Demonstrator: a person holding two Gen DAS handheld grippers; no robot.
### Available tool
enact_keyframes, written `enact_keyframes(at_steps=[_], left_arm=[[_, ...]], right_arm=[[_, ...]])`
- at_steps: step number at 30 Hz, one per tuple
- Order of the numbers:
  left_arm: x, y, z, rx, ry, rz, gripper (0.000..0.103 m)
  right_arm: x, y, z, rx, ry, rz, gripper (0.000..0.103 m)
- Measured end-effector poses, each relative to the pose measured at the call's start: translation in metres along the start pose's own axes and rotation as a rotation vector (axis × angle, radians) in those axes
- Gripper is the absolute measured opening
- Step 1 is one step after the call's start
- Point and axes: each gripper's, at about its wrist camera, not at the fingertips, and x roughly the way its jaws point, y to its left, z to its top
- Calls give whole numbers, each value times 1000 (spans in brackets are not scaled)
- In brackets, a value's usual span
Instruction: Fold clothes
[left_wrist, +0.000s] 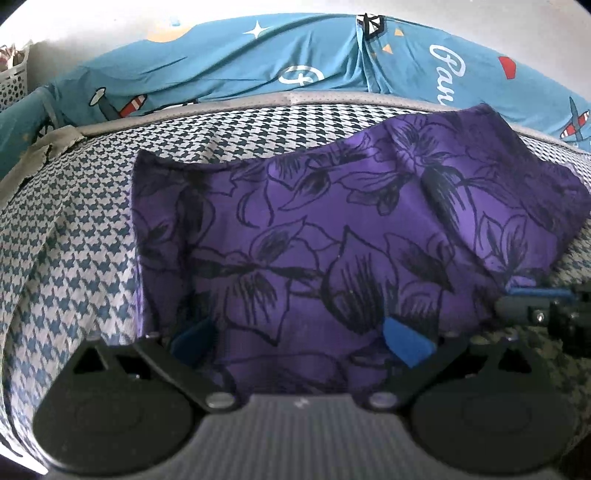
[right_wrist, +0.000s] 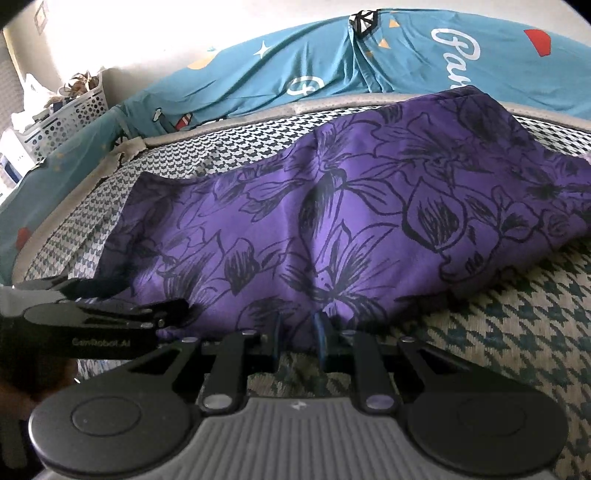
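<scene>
The purple cloth (left_wrist: 332, 229) lies on the bed (left_wrist: 74, 240). Left tongs (left_wrist: 299, 339) stand wide around its near edge; right tongs (right_wrist: 297, 332) pinch the hem narrowly. This thin grip may slip, spoiling the fold.

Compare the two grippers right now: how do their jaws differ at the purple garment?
The left gripper has its jaws spread wide, with purple garment lying between the blue pads; the right gripper has its jaws nearly together at the cloth's near edge. The left one sits over the garment's middle of the near hem, the right one further toward the corner. Both point down at the same garment on the houndstooth cover.
</scene>
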Motion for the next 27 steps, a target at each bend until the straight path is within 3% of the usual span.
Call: enact_keyframes(at_steps=[5, 9, 15, 21, 27], left_arm=[[-7, 2, -6, -7, 1, -17, 103], [-14, 1, -11, 1, -3, -36, 103], [-30, 4, -19, -17, -9, -80, 103], [-47, 28, -18, -118, -57, -68, 103], [-42, 69, -7, -246, -11, -22, 103]], right_arm=[[-2, -1, 1, 17, 0, 1, 18], [-5, 7, -1, -19, -3, 6, 28], [-11, 19, -4, -72, -14, 43, 30], [-19, 37, -5, -139, -56, 98, 30], [-16, 62, -9, -217, -38, 174, 30]])
